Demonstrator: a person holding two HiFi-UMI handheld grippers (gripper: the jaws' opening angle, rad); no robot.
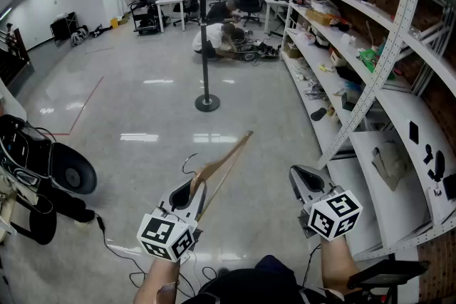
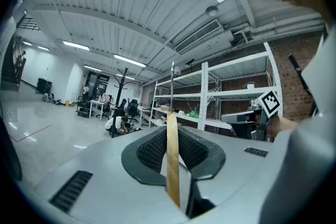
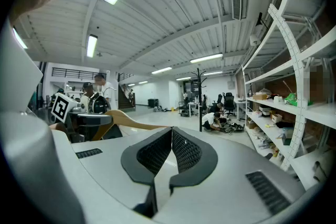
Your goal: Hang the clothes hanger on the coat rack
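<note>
Left gripper: jaws clamped on one wooden arm of the clothes hanger; in the left gripper view the wood stood upright between the ribbed pads.
Right gripper: jaws closed together with nothing between them, held beside the left gripper and apart from the clothes hanger.
Hanger pose: tilted, its free arm pointed up and forward to the right, and its metal hook curled out to the left above the left gripper.
Coat rack: black, stood upright on a round base on the glossy floor, well ahead of both grippers.
Shelving: white racks ran along the right side, near the right gripper.
Person: crouched on the floor beyond the coat rack.
</note>
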